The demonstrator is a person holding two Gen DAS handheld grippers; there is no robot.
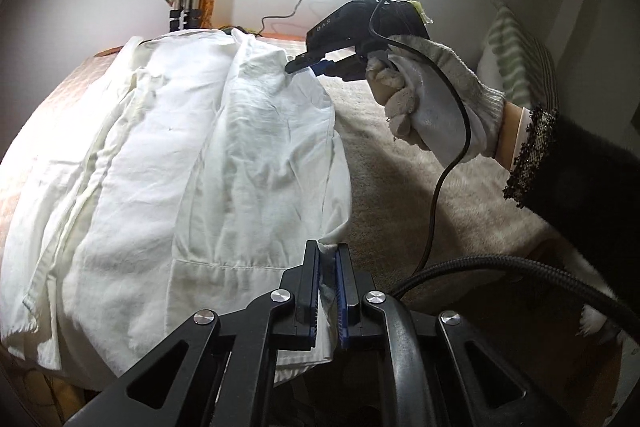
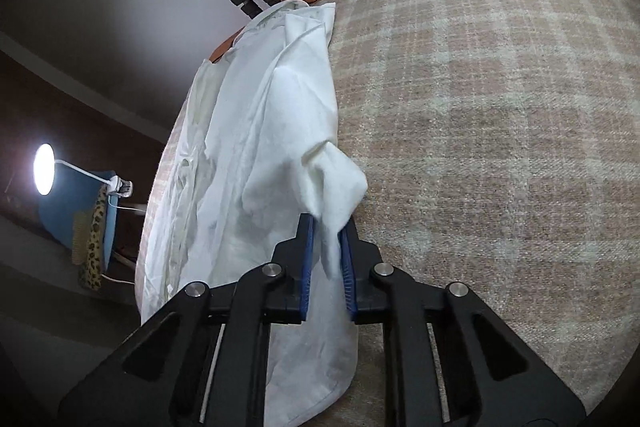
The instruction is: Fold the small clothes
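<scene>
Garment: white shirt [image 1: 208,147] lies on plaid blanket [image 2: 500,107]. Left gripper [image 1: 328,251] is clamped on its near edge; right gripper [image 2: 329,227] is clamped on its far edge. Marking on the right gripper's body is not legible.
</scene>
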